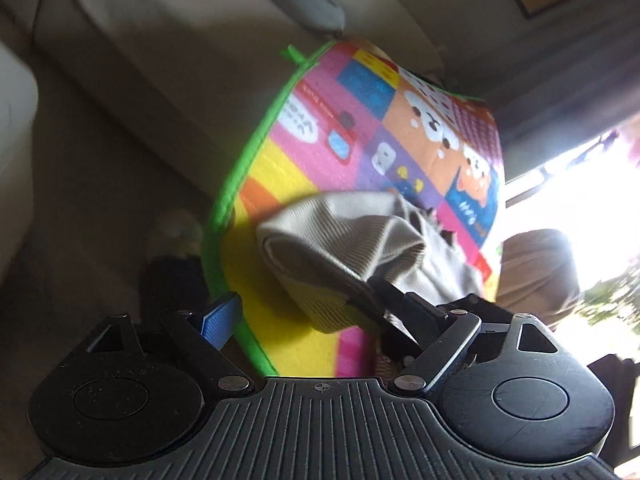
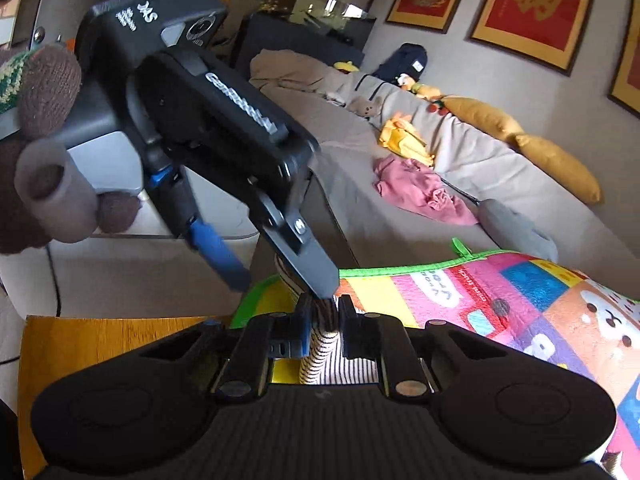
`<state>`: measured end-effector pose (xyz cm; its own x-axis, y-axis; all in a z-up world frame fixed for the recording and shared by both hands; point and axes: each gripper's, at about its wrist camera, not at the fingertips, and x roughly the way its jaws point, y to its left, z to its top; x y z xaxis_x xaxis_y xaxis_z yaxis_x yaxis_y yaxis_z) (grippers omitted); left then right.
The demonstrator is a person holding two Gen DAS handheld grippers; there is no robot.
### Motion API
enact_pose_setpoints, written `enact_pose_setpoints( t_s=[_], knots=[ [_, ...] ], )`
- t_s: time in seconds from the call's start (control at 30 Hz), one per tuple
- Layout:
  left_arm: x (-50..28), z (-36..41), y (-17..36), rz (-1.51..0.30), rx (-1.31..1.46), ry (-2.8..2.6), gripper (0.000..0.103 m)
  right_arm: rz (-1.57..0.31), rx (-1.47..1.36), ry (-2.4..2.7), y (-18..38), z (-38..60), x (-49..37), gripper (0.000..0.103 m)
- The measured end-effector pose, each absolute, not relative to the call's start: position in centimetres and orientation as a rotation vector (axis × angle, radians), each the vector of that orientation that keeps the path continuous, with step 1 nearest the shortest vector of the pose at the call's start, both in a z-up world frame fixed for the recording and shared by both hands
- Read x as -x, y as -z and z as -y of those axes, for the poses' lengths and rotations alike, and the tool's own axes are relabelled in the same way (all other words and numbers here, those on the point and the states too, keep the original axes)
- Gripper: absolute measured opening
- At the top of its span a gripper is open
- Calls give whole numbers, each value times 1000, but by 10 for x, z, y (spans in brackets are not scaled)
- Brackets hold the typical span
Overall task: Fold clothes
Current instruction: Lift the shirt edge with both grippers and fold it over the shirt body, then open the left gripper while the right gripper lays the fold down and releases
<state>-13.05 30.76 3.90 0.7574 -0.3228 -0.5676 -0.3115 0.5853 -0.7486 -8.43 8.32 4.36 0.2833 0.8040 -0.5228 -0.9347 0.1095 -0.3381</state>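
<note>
pinching the striped shirt (image 2: 320, 344) edge tight in the right gripper (image 2: 324, 312) over the play mat (image 2: 520, 304) looks solid, so i'd slide the wide-open, empty left gripper (image 1: 304, 312) onto the fabric beside it before lifting.

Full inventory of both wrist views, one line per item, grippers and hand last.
ribbed garment: 1, beige, bunched on the mat
play mat: 1, multicolour, green edging, under the garment
sofa: 1, beige, behind the mat
pink garment: 1, crumpled on the sofa seat
yellow garment: 1, on the sofa beyond the pink one
cushions: 2, mustard, along the sofa back
framed pictures: at least 3, red and gold, on the wall
wooden surface: 1, orange-brown, beside the mat
left gripper: black, blue pads, open, over the ribbed garment's edge
right gripper: black, shut on ribbed fabric
gloved hand: brown knit, holding the left gripper
</note>
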Motion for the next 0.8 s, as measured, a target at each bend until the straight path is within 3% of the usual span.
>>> enact_pose_setpoints(
  t_s=[0.17, 0.23, 0.3, 0.37, 0.4, 0.53, 0.57, 0.6, 0.63, 0.73, 0.77, 0.8],
  knots=[
    [107, -300, -34, -767, 981, -16, 90, -228, 686, -1327, -42, -78, 85, 13],
    [95, -299, -34, -777, 944, -53, 80, -235, 682, -1342, -41, -77, 86, 13],
    [85, -298, -32, -798, 900, -88, 55, -242, 695, -1341, -39, -74, 89, 17],
    [80, -298, -28, -816, 885, -93, 40, -237, 717, -1322, -35, -73, 91, 39],
    [79, -298, -26, -823, 886, -90, 32, -235, 725, -1317, -31, -75, 91, 43],
    [77, -299, -26, -822, 875, -86, 18, -218, 753, -1312, -19, -87, 93, 44],
    [76, -299, -29, -813, 867, -88, 8, -209, 761, -1312, -16, -91, 94, 39],
    [76, -301, -35, -798, 854, -90, 8, -200, 760, -1311, -15, -95, 94, 31],
    [75, -302, -41, -783, 842, -88, 9, -191, 752, -1310, -17, -96, 94, 16],
    [63, -297, -77, -710, 763, -62, 9, -142, 684, -1281, -33, -94, 87, 11],
    [56, -292, -92, -678, 718, -44, 12, -133, 651, -1267, -40, -91, 82, 10],
    [49, -288, -107, -645, 673, -26, 21, -134, 612, -1248, -49, -87, 73, 9]
  ],
)
